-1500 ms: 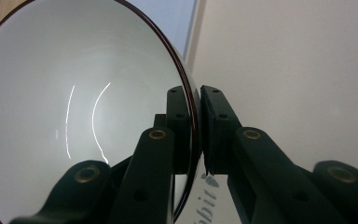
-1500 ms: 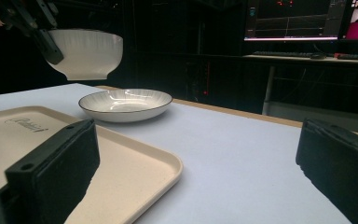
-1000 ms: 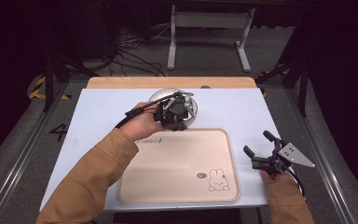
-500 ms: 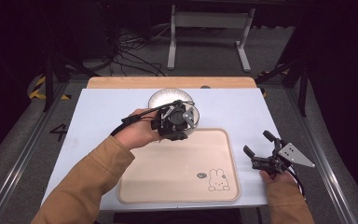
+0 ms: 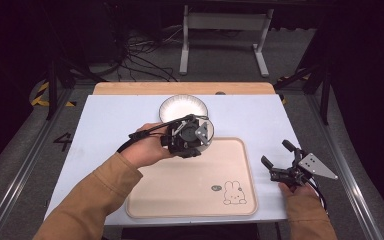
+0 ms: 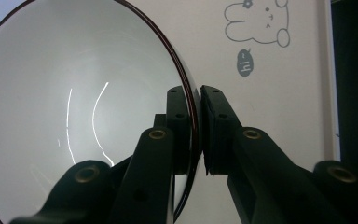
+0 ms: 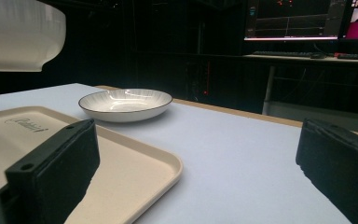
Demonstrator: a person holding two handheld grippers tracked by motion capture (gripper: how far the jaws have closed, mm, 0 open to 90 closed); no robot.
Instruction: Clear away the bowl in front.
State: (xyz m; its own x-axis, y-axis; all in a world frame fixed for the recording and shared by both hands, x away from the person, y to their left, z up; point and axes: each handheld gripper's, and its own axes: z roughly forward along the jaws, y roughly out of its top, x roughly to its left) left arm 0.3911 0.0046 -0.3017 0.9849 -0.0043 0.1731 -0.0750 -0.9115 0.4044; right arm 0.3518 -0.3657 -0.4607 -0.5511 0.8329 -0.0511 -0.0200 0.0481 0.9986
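Left gripper [image 6: 195,135] clamps bowl [image 6: 74,107] rim above tray [image 5: 190,190]

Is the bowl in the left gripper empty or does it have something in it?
Empty. The left gripper view looks into the bowl, and its white inside is bare, showing just light reflections. The left gripper pinches its rim above the tray.

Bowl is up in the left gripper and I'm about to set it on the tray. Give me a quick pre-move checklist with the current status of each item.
1. Left gripper clamped on the bowl rim, one jaw inside, one outside: ok.
2. Bowl lifted off the table, seen in the right gripper view: ok.
3. Tray surface bare where the bowl would land: ok.
4. Right gripper open and parked right of the tray, out of the path: ok.
5. Plate sits apart behind the tray: ok.
6. Height of the bowl above the tray: cannot tell.
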